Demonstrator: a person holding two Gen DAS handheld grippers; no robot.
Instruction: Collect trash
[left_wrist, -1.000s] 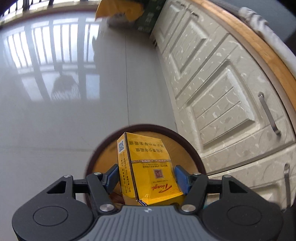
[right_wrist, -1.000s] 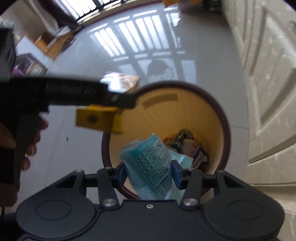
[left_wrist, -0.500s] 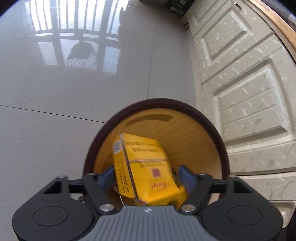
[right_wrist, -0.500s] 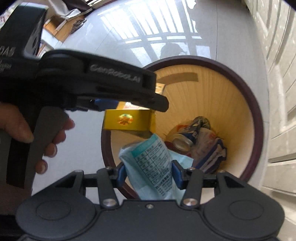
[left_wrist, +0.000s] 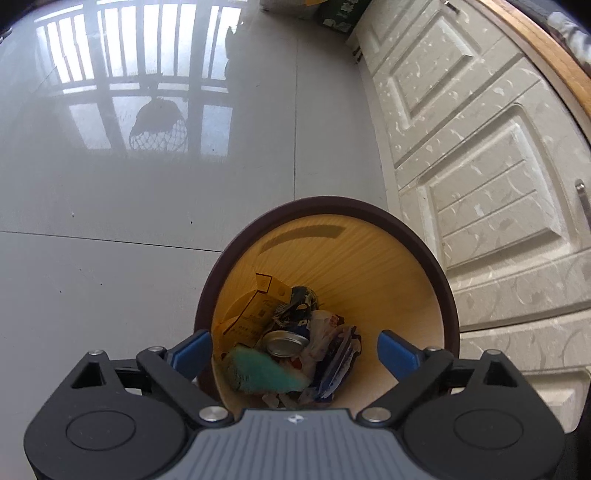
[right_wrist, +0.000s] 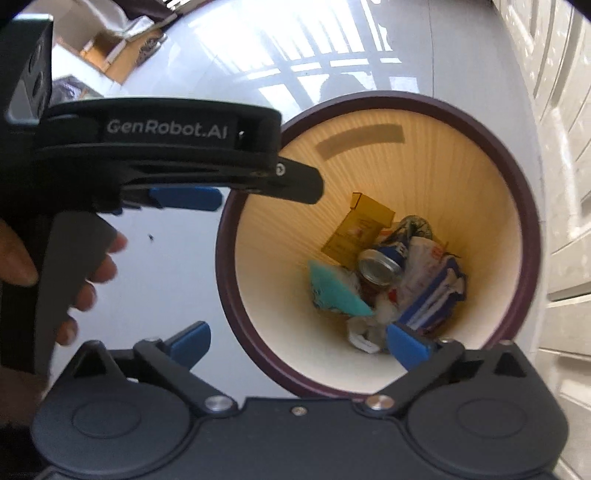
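A round bin with a dark maroon rim (left_wrist: 369, 208) (right_wrist: 406, 101) and a wood-coloured inside stands on the floor below both grippers. At its bottom lie the yellow carton (left_wrist: 251, 314) (right_wrist: 360, 229), the teal packet (left_wrist: 262, 373) (right_wrist: 332, 291), a crushed can (left_wrist: 286, 341) (right_wrist: 380, 264) and crumpled wrappers (right_wrist: 432, 284). My left gripper (left_wrist: 293, 350) hangs over the bin, its jaws opening wide with nothing between them. My right gripper (right_wrist: 299, 343) is over the bin's left rim, its jaws also opening and empty. The left gripper's body (right_wrist: 166, 158) and a hand (right_wrist: 85, 273) show in the right wrist view.
White panelled cabinet doors (left_wrist: 480, 177) run along the right, close to the bin, with metal handles (left_wrist: 583, 199). The glossy grey tiled floor (left_wrist: 129, 221) stretches left and ahead. Boxes (left_wrist: 340, 14) stand at the far end; more clutter (right_wrist: 110, 55) lies far left.
Both grippers have opened. The yellow carton dropped from the left one and the teal packet from the right one; both now lie in the bin. Both grippers sank a little.
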